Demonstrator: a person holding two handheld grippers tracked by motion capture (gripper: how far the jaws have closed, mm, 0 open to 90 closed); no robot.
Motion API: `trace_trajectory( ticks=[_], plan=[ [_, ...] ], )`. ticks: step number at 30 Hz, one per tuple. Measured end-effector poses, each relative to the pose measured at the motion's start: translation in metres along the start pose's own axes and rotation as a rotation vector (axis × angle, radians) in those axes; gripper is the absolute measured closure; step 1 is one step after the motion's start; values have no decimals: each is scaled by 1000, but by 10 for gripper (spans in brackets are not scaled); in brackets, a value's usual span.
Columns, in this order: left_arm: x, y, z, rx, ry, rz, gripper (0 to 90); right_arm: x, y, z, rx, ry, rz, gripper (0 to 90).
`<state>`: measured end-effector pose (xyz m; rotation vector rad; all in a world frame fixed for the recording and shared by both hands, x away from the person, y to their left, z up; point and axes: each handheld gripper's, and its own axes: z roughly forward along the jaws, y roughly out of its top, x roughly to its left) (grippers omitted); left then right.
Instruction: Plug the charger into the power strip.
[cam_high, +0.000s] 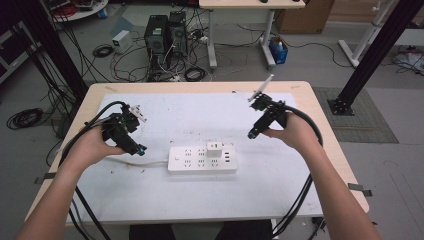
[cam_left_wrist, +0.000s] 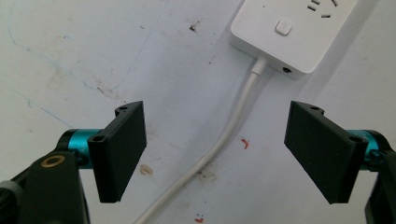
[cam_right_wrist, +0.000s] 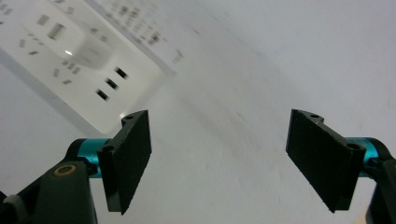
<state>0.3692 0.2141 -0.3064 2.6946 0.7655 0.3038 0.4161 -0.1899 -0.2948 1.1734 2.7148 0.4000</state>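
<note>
- Two grippers hang over a white mat (cam_high: 165, 195) on a wooden table (cam_high: 327, 150), one in each of the person's hands.
- Between them lies a white power strip (cam_high: 202, 159), flat on the mat at about the middle of the table, its long side running left to right in the high view.
- A small white charger (cam_high: 215, 148) stands plugged into the strip's far row, right of centre.
- The strip's white cable (cam_high: 145, 163) leaves its left end and runs off to the left across the mat.
- Left gripper (cam_high: 141, 149): just left of the strip's cable end, tips pointing down at the mat; its jaws stand wide apart and hold nothing.
- In the left gripper view (cam_left_wrist: 215, 154) the cable (cam_left_wrist: 233, 126) passes between the two black jaws but touches neither; the strip's end with its square switch (cam_left_wrist: 283, 26) sits beyond them, at the top right.
- Right gripper (cam_high: 251, 135): up and to the right of the strip, well clear of it, tilted so its tips point down and left toward the strip.
- In the right gripper view (cam_right_wrist: 219, 158) its jaws are spread wide with only bare mat between them; the picture is blurred.
- The strip (cam_right_wrist: 70, 60) shows in that view's upper left, with three dark slots near its corner and the charger a soft white blur.
- The mat is scuffed and stained, with small red and brown marks near the cable.
</note>
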Motion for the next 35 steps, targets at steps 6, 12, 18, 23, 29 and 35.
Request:
trace_trajectory(
  ticks=[6,12,18,23,29,35],
  plan=[
    [2,4,4,17,-6,-7,209,-20,-30,-4,33,-5,113,220],
    [0,9,5,22,-5,-8,210,-24,-40,-5,23,-22,115,220],
    [0,10,4,38,-4,3,210,-28,-43,-4,31,-13,133,220],
    [0,11,5,37,-4,1,210,-28,-44,-4,28,-13,128,220],
    [-2,11,7,37,-7,11,210,-27,-45,-3,27,-14,126,220],
    [-2,13,8,36,-6,15,210,-27,-48,-2,21,-14,124,220]
  ],
)
